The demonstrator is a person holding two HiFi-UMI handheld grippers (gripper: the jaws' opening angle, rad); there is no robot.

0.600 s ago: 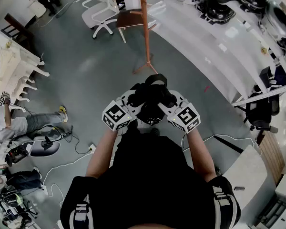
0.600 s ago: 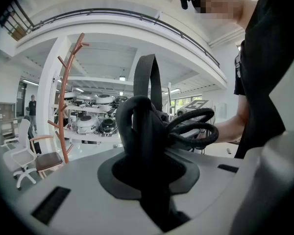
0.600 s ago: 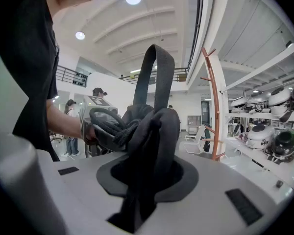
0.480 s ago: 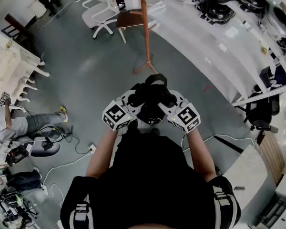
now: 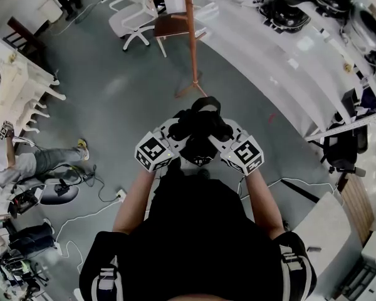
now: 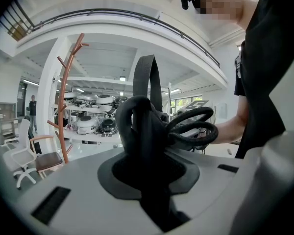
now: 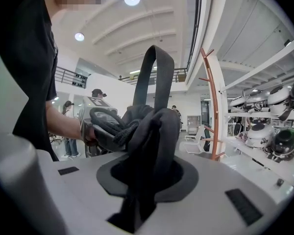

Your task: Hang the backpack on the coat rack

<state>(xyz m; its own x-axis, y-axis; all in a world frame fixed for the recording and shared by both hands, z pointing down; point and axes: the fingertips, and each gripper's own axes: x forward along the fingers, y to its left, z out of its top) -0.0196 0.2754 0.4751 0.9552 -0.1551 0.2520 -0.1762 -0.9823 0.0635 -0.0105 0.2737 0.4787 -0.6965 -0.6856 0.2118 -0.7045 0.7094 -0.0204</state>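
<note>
A black backpack (image 5: 197, 130) hangs in the air between my two grippers, in front of the person's chest. My left gripper (image 5: 170, 135) is shut on a bunched black fold of the backpack (image 6: 139, 131). My right gripper (image 5: 220, 137) is likewise shut on the backpack fabric (image 7: 154, 141). The bag's top loop (image 6: 148, 77) stands upright above the folds, and the same loop (image 7: 157, 75) shows in the right gripper view. The orange-brown coat rack (image 5: 190, 36) stands on the grey floor ahead of me, and its pegs (image 6: 71, 58) are bare.
White swivel chairs (image 5: 130, 14) and a brown-seated chair (image 5: 169, 25) stand beside the rack's pole. A long curved white counter (image 5: 282, 55) with helmets runs along the right. Cables and a seated person (image 5: 31, 165) are on the floor at left.
</note>
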